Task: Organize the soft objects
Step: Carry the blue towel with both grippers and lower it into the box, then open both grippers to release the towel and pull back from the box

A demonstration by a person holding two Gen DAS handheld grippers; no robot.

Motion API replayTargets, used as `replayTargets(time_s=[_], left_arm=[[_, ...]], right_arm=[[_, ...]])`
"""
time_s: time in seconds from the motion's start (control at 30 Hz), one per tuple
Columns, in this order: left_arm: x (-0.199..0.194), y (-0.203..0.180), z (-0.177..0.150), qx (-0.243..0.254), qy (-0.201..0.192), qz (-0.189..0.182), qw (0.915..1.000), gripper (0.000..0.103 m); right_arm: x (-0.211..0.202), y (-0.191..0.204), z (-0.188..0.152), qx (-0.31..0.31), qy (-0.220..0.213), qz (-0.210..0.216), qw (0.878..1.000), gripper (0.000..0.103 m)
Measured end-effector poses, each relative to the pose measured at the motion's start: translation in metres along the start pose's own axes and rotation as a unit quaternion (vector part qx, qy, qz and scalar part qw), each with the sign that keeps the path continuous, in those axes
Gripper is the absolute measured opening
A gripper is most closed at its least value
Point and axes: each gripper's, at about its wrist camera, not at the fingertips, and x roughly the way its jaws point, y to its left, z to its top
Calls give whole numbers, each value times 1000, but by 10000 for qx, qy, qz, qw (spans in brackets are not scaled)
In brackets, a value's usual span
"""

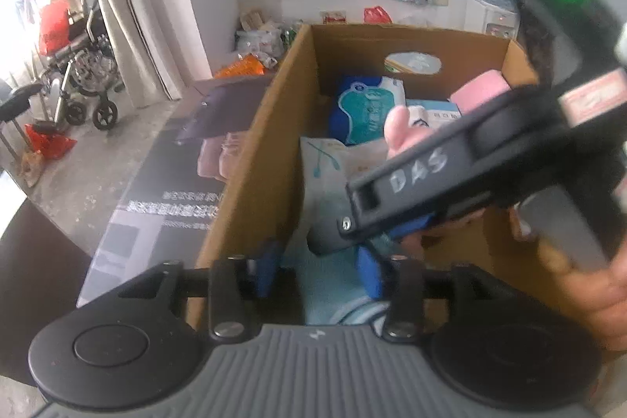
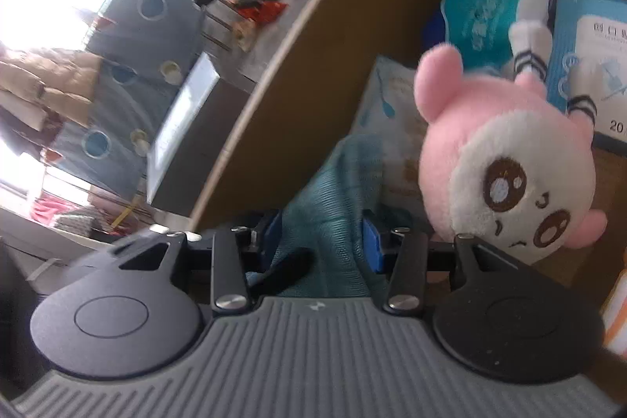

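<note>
Cardboard box [image 1: 250, 159]: one pink plush [image 2: 505, 163]; right tool [image 2: 321, 241] clamps one teal cloth [image 2: 329, 190]; left tool [image 1: 319, 273] apart.

The right hand-held gripper [image 2: 323, 245] is pointing down into a cardboard box [image 2: 313, 38]. Its blue fingers [image 2: 370, 241] are pressing on a teal knitted cloth [image 2: 329, 206], which is rising between them. Just to the right, a pink and white plush toy [image 2: 505, 167] is lying tilted, with its face turned toward the camera and touching the gripper's right side. Farther in the box, a blue and teal packet [image 2: 476, 6] is standing beside a light blue carton [image 2: 588, 73]. A pale printed pouch [image 2: 392, 112] is leaning behind the cloth.
</note>
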Motion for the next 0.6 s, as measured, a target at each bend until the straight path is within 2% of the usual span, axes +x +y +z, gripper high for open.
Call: replayTargets(time_s=[0.07, 0.27, 0.43, 0.6], left_arm=[[-4, 0, -2, 56, -41, -19, 10000, 51], [-8, -2, -8, 116, -129, 1, 9998, 60], [-21, -2, -12, -25, -264, -87, 9996, 66], [-51, -14, -17, -120, -749, -247, 9968, 78]], right_arm=[[7, 1, -1, -15, 87, -38, 10000, 41], [20, 5, 1, 111, 204, -31, 9997, 45], [-7, -2, 0, 335, -131, 413, 9985, 51], [-67, -2, -17, 398, -798, 1085, 9901, 62]])
